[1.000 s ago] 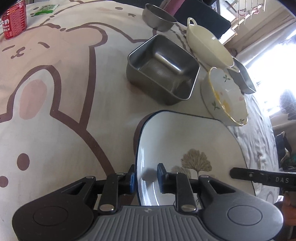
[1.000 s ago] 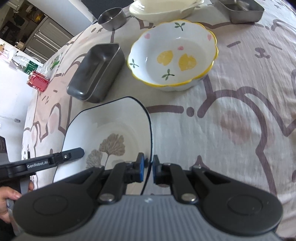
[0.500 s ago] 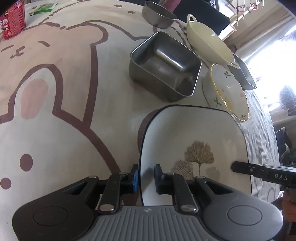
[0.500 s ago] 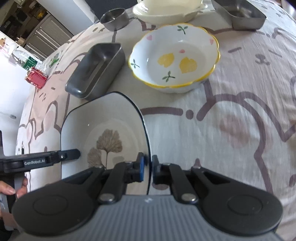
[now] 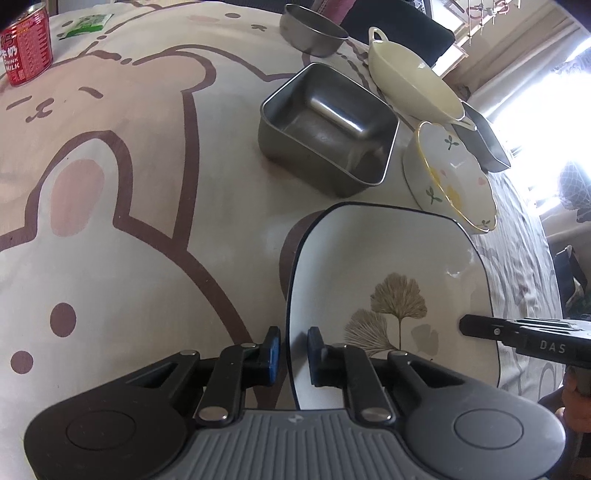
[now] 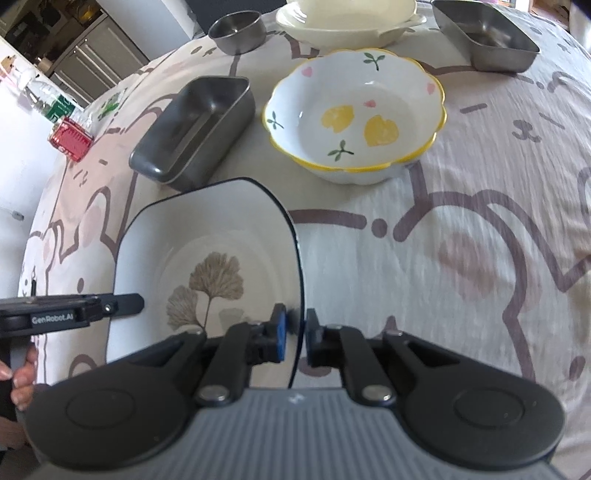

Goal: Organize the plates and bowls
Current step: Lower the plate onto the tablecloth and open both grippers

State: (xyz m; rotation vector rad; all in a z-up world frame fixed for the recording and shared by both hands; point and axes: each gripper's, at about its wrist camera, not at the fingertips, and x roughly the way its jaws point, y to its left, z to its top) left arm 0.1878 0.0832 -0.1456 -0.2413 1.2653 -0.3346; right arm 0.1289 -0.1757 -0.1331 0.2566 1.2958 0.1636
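Note:
A white square plate with a dark rim and a ginkgo leaf print is held between both grippers, tilted above the tablecloth. My left gripper is shut on its left rim. My right gripper is shut on its right rim. A flower-print bowl with a yellow rim stands just beyond the plate. A square steel container stands to the left of that bowl.
A cream handled bowl, a small round steel bowl and a second steel container stand at the far side. A red milk can is at the far left.
Both grippers have lifted the plate off the cloth and carried it a little toward the containers. The left gripper's fingers closed tighter on the rim.

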